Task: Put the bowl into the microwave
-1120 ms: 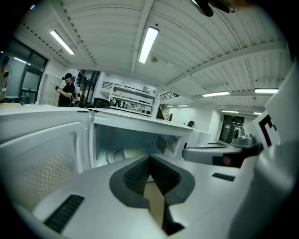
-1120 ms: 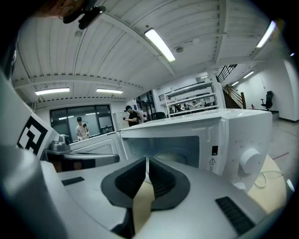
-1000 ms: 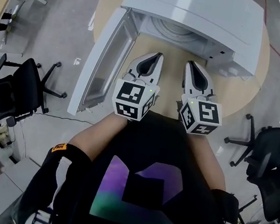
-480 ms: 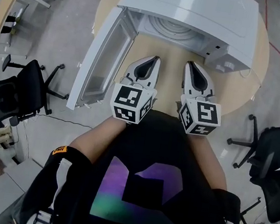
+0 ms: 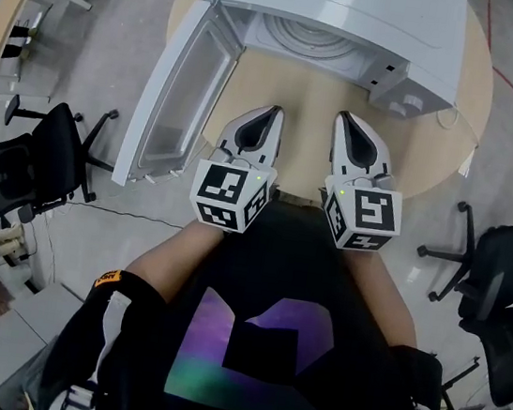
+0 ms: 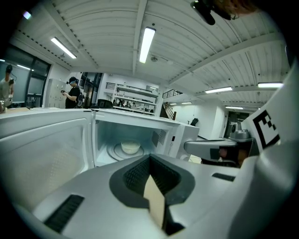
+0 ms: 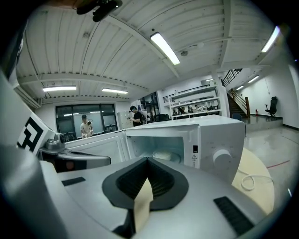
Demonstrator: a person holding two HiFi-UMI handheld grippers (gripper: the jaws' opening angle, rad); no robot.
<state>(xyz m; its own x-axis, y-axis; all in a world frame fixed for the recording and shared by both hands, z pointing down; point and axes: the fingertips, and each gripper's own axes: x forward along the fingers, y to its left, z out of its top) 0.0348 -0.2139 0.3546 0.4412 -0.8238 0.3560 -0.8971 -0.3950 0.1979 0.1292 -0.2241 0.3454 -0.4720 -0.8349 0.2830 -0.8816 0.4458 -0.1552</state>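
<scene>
The white microwave point(image 5: 360, 6) stands at the far side of the round wooden table point(image 5: 435, 149), its door point(image 5: 182, 94) swung open to the left. A pale bowl point(image 6: 130, 147) sits on the turntable inside; the right gripper view also shows the bowl point(image 7: 162, 155) in the cavity. My left gripper point(image 5: 271, 113) and right gripper point(image 5: 344, 119) hover side by side over the table's near edge, close to the person's body and in front of the microwave. Both are shut with nothing in them.
The open door reaches out past the table's left edge. Black office chairs stand on the floor at left point(image 5: 46, 151) and right point(image 5: 503, 272). A white cable point(image 7: 250, 181) lies on the table right of the microwave. People point(image 6: 74, 91) stand far behind.
Both grippers have drawn back from the microwave toward the person's body, staying shut. The gap between them and the open cavity has grown.
</scene>
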